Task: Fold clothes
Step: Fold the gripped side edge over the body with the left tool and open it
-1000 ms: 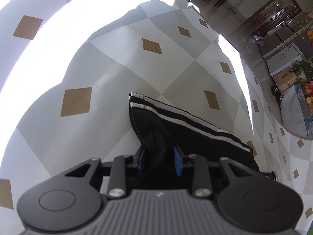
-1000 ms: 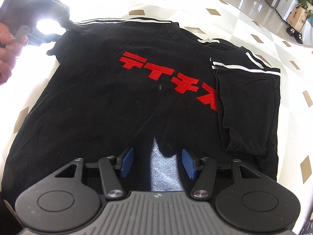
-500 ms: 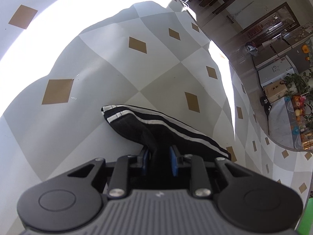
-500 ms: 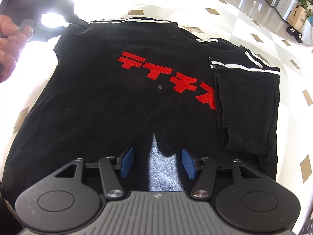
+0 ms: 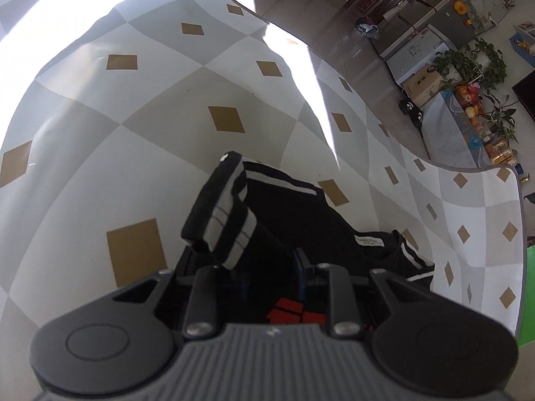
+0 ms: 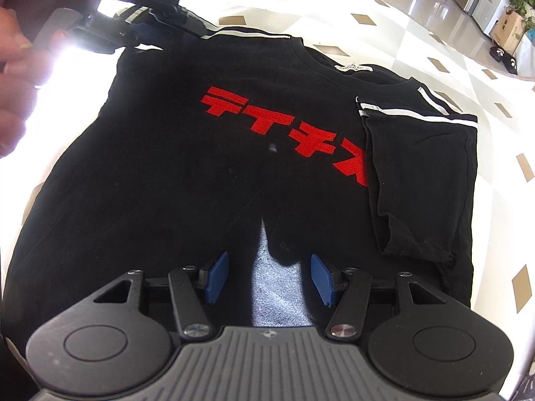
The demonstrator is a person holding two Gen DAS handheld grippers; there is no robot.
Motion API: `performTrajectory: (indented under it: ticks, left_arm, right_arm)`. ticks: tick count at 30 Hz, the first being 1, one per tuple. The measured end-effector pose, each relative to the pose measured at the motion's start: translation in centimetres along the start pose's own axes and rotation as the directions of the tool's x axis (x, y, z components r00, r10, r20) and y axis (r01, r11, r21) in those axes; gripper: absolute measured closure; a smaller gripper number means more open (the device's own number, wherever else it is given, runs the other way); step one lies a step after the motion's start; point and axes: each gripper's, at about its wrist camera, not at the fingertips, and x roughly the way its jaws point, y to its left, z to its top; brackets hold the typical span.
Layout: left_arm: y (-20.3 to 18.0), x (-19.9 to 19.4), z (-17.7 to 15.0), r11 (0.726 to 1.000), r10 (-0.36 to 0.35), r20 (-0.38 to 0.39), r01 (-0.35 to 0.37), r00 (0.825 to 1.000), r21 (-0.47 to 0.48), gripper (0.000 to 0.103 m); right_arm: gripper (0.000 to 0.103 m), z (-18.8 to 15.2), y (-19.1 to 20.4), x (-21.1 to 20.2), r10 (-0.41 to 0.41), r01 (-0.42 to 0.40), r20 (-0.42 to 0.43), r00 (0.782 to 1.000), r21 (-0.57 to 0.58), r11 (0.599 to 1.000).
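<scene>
A black T-shirt [image 6: 167,167] with red lettering and white-striped shoulders lies flat, front up, on the table. Its right sleeve [image 6: 418,173] is folded in over the chest. The left gripper [image 5: 271,274] pinches the other striped sleeve [image 5: 227,214] and holds it lifted and curled over the shirt's shoulder; its jaws are opening slightly with the cloth still between them. From the right wrist view that left gripper [image 6: 157,30] sits at the shirt's top left corner, held by a hand [image 6: 16,93]. The right gripper [image 6: 269,274] stands open over the shirt's lower middle, nothing between its pads.
The tablecloth [image 5: 133,133] is chequered grey and white with tan diamonds and is glaringly sunlit at the far left. Its curved edge [image 5: 468,167] runs along the right. Beyond it are floor, potted plants [image 5: 468,63], boxes and appliances.
The left gripper has carried the striped sleeve up and inward toward the shirt's body, and the sleeve now curls over itself. The right gripper has stayed put.
</scene>
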Motion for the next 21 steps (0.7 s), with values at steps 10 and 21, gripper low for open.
performTrajectory:
  ticks: [10, 21]
  left_arm:
    - [-2.1, 1.7, -2.5, 0.996, -0.064, -0.122, 0.072, 0.990, 0.057, 0.041]
    - [-3.0, -3.1, 0.8, 0.978, -0.205, 0.030, 0.204, 0.978, 0.037, 0.022]
  right_arm:
    - [0.050, 0.0, 0.0, 0.1, 0.000, 0.000, -0.002, 1.000, -0.003, 1.000]
    - [0.050, 0.0, 0.0, 0.1, -0.003, 0.003, -0.003, 1.000, -0.007, 1.000]
